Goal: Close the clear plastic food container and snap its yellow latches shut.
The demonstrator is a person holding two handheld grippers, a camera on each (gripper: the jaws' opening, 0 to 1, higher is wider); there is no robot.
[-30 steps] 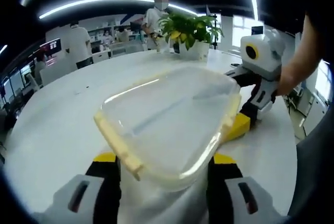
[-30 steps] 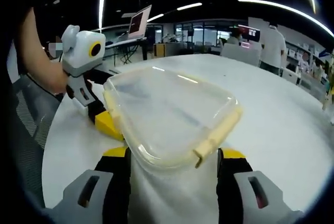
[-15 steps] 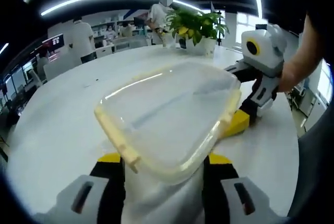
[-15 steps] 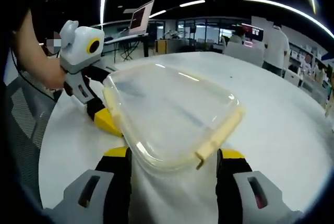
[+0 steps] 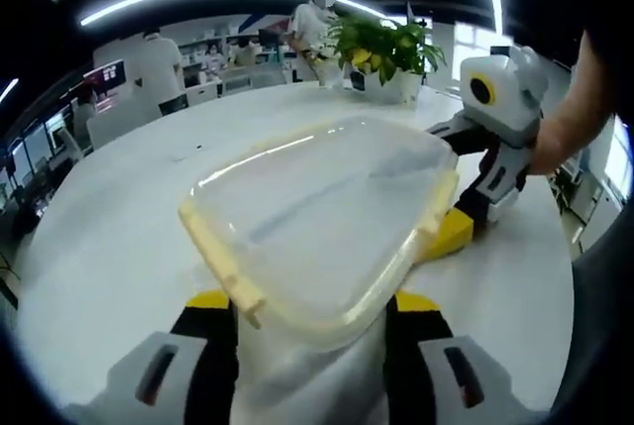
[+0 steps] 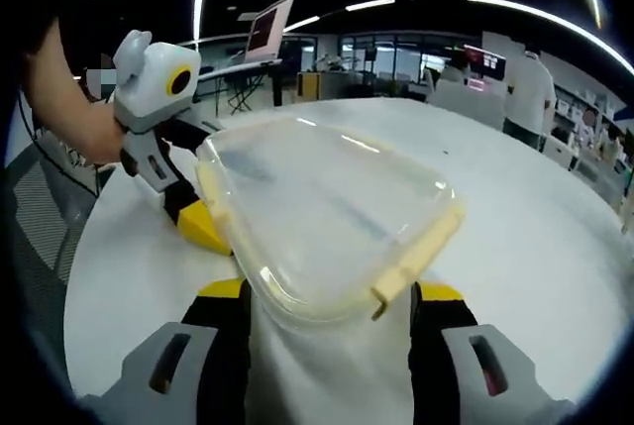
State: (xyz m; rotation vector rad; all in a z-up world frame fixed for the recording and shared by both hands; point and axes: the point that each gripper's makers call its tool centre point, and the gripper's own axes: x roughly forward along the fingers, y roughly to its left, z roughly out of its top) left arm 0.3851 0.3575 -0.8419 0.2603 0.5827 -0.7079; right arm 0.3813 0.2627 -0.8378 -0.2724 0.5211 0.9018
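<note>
The clear plastic container (image 5: 317, 217) lies lid-up on the white table (image 5: 109, 247), with pale yellow latches (image 5: 220, 259) along its sides. In the left gripper view its near end sits between my left gripper (image 5: 313, 304) jaws, and both yellow tips press its sides. At the far right edge my right gripper (image 5: 466, 215) meets the container, one yellow jaw against the rim. In the right gripper view the container (image 6: 327, 212) and a latch (image 6: 416, 257) show again. My right gripper (image 6: 329, 294) clasps the near end there, and my left gripper (image 6: 193, 222) touches the far left edge.
A potted green plant (image 5: 381, 53) stands at the table's far side. A person's forearm (image 5: 575, 118) holds the right gripper, and another forearm (image 6: 79, 118) holds the left one. People, chairs and desks fill the office behind. The table's edge (image 6: 89, 276) runs close on the left.
The left jaws have drawn in slightly against the container's sides. Both cameras shifted a little; the container stays in place.
</note>
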